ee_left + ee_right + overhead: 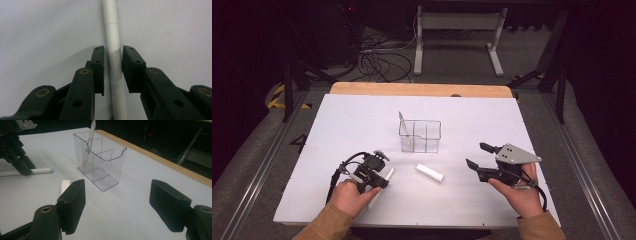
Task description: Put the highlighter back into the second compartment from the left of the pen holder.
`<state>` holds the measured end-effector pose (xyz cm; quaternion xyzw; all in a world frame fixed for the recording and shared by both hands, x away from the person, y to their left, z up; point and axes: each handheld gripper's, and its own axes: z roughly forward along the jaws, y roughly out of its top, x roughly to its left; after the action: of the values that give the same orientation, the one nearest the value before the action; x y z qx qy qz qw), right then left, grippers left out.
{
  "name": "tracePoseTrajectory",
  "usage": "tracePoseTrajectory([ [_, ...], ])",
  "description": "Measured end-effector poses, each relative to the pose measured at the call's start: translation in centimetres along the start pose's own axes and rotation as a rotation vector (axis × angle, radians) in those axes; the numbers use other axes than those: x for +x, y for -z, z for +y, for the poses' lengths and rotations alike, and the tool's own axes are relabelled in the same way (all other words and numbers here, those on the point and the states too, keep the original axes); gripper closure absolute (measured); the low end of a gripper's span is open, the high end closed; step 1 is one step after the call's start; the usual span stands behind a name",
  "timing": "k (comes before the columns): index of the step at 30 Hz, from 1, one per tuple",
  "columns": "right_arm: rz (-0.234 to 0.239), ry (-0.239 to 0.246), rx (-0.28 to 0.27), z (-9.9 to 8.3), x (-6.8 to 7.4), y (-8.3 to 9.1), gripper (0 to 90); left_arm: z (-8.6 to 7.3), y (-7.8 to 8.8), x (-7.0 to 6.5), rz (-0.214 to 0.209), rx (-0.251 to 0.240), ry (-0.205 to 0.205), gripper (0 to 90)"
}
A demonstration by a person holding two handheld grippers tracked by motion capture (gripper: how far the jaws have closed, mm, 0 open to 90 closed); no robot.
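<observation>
Two black pads of the left gripper (113, 71) flank a slim white cylindrical pen (113, 50), one at nine o'clock, one at three; jaws narrowed almost onto it, slight gaps showing, so contact looks near but I cannot call it a firm pinch; the pen's long axis runs six to twelve between them, flat on the white tabletop (342, 120); the right gripper (476, 155) hangs spread wide, holding nothing, farther off; a clear plastic divided organiser (421, 136) stands at twelve o'clock.
</observation>
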<state>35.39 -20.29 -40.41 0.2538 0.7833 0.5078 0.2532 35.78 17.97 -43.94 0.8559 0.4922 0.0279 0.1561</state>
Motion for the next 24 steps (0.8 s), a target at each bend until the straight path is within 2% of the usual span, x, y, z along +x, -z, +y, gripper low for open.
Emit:
tracePoseTrajectory([
  [24, 0.003, 0.007, 0.008, -0.02, 0.1, -0.1, 29.9, 0.01, -0.03, 0.2, -0.001, -0.005, 0.019, 76.8],
])
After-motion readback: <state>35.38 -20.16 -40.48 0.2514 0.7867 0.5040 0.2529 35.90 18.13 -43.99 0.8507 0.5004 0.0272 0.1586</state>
